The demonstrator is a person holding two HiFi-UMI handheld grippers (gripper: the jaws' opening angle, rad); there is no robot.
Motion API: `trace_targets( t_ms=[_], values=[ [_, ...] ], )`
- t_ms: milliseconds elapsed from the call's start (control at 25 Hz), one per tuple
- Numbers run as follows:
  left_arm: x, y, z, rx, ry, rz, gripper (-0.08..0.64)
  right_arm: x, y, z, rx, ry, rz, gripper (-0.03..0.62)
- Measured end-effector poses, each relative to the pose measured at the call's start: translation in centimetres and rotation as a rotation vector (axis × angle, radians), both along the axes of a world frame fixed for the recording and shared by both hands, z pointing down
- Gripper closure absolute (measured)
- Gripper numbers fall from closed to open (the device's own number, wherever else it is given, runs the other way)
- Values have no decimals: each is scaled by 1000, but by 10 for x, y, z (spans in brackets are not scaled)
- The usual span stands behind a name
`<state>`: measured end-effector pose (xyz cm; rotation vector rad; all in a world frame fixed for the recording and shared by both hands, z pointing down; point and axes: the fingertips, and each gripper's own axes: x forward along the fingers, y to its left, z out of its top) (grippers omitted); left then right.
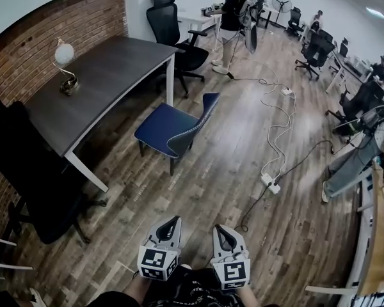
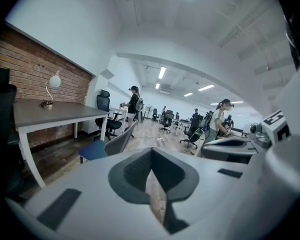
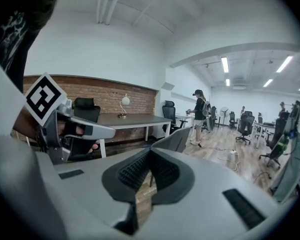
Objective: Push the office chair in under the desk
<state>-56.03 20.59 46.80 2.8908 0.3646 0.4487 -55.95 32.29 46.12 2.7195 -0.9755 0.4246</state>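
The table (image 1: 109, 75) is the biggest thing here, a long dark top running along the brick wall.

Next is the chair (image 1: 169, 128), with a blue seat and a grey shell back. It stands on the wood floor (image 1: 230, 171) near the table's open side, seat turned toward the table and back away from it, and nothing is tucked under yet. It looks rigid and fairly light. From up here it seems to sit on plain legs rather than casters, though that's hard to call, so it would probably scrape instead of roll. The best bet is to push on the outside of the back, lowish so it doesn't tip. That shell looks smooth, so a contact could slide off.

The lamp (image 1: 65, 69) is far smaller and sits on the table near the wall.

The left gripper (image 1: 174, 219) and right gripper (image 1: 219, 228) are well short of the chair. Both have their fingers (image 2: 132, 174) pressed together with nothing between them, which is fine for shoving.

Count:
- one table
- one blue chair
- two black chairs (image 1: 173, 27) at the table's ends, with more across the room
- one lamp
- two grippers
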Motion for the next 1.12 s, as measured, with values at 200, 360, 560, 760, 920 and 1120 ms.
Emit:
trace_targets(
  t_ms=[200,360,560,760,920,1120],
  values=[
    [51,-10,-1,12,1,50,552,44,-13,3,-3,-11,42,588],
    [88,-20,-5,0,2,103,552,76,-31,0,-20,-9,65,588],
    [126,-44,-1,-21,-7,105,552,108,-52,3,-36,-6,89,588],
    [159,-64,5,-38,-21,103,552,129,-63,8,-51,-15,131,588],
    [177,-69,5,-17,-9,138,552,143,-67,9,-40,-16,174,588],
    [188,-66,5,-27,-7,158,552,150,-68,12,-39,-32,200,588]
  ],
)
